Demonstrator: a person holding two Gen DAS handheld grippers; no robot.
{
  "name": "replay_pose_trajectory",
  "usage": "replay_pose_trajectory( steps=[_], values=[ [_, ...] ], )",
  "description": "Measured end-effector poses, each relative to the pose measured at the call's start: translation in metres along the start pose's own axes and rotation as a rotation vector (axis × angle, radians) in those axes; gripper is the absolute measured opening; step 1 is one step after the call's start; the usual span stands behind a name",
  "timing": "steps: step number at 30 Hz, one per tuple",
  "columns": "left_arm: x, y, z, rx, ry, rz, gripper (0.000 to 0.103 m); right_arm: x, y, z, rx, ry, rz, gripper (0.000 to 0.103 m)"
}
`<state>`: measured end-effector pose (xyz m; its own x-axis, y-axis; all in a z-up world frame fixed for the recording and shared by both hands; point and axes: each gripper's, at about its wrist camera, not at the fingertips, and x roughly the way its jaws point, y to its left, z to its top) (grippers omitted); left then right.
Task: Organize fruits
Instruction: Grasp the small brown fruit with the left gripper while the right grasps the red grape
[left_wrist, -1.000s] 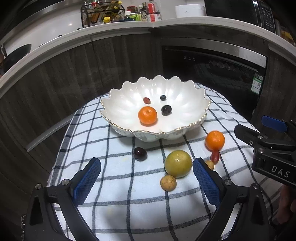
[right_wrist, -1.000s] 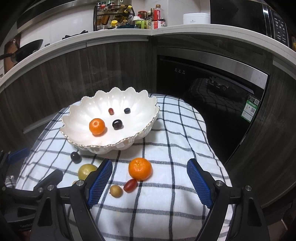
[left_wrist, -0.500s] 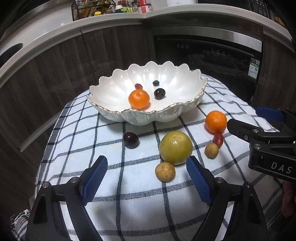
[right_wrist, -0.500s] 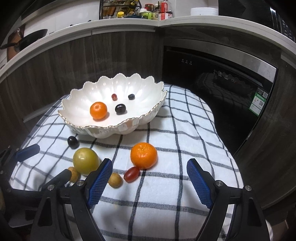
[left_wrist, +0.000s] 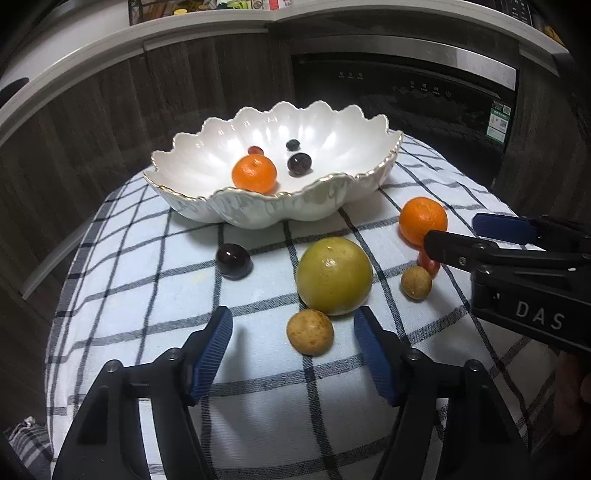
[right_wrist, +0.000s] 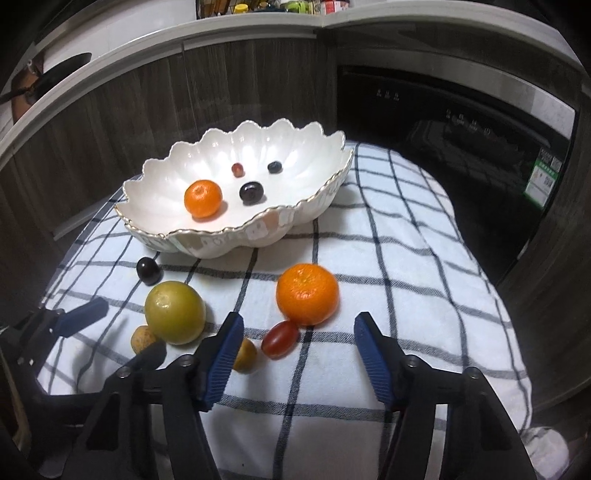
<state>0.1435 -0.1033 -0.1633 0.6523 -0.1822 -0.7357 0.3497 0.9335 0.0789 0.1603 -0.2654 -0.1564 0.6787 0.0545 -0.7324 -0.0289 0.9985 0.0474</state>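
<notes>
A white scalloped bowl (left_wrist: 258, 216) (right_wrist: 221, 245) on the checked cloth holds an orange (left_wrist: 254, 173), a dark plum (left_wrist: 299, 163) and two tiny fruits. Loose in front lie a yellow-green fruit (left_wrist: 334, 275) (right_wrist: 174, 312), a dark plum (left_wrist: 233, 261), an orange (right_wrist: 307, 293), a red cherry tomato (right_wrist: 280, 339) and two small brown fruits (left_wrist: 310, 332) (left_wrist: 416, 282). My left gripper (left_wrist: 293, 325) is closing; the nearer brown fruit lies between its untouching pads. My right gripper (right_wrist: 298, 325) is closing too, with the tomato and the orange's near edge between its pads, untouched.
The blue-and-white checked cloth (right_wrist: 388, 258) covers a small round table that drops off at the right and front. Dark wood cabinets (left_wrist: 92, 140) and a black built-in appliance (right_wrist: 461, 129) stand close behind. A worktop above carries a rack of bottles.
Both grippers have sunk toward the cloth and drawn nearer the loose fruit. Both pairs of jaws have narrowed. No fruit has moved.
</notes>
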Motion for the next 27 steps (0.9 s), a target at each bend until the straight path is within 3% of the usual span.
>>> replay_pose_trajectory(
  steps=[7, 9, 16, 27],
  values=[
    [0.009, -0.003, -0.003, 0.003, 0.03, -0.023, 0.05, 0.012, 0.001, -0.002, 0.033, 0.042, 0.012, 0.052],
    [0.011, -0.002, -0.003, 0.001, 0.034, -0.03, 0.047, 0.014, 0.0, -0.001, 0.046, 0.059, 0.01, 0.045],
    [0.01, -0.005, -0.004, 0.004, 0.032, -0.058, 0.032, 0.022, -0.002, 0.001, 0.129, 0.107, 0.04, 0.041],
    [0.011, 0.001, -0.003, -0.032, 0.04, -0.064, 0.027, 0.033, -0.002, 0.006, 0.195, 0.159, 0.044, 0.028]
  ],
)
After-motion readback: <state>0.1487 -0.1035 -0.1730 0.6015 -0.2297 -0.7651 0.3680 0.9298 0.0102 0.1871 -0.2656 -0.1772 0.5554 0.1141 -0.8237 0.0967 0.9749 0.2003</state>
